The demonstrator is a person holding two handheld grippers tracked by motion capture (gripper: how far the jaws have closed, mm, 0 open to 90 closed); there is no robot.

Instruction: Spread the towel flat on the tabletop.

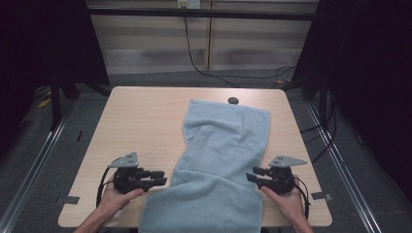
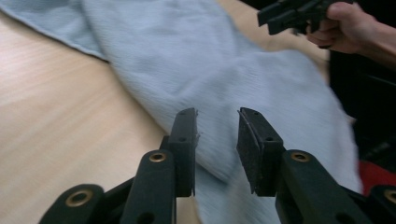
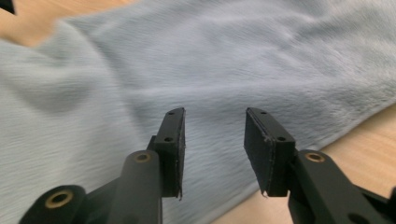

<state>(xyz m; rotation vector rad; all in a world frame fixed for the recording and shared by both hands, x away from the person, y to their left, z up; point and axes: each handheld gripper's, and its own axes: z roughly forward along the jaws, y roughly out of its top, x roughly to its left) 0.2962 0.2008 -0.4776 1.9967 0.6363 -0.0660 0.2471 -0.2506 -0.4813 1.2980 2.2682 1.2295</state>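
Your left gripper (image 1: 161, 177) and right gripper (image 1: 250, 176), both jaws apart w/ nothing held, flank the light-blue towel (image 1: 221, 160), prob. to pinch its side edges.

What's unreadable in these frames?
- Light blue terry towel: near end cut off by the high view's bottom edge.
- Small dark round thing at the wooden table's far edge: too small to identify.
- Right gripper view: towel's far part blurred.
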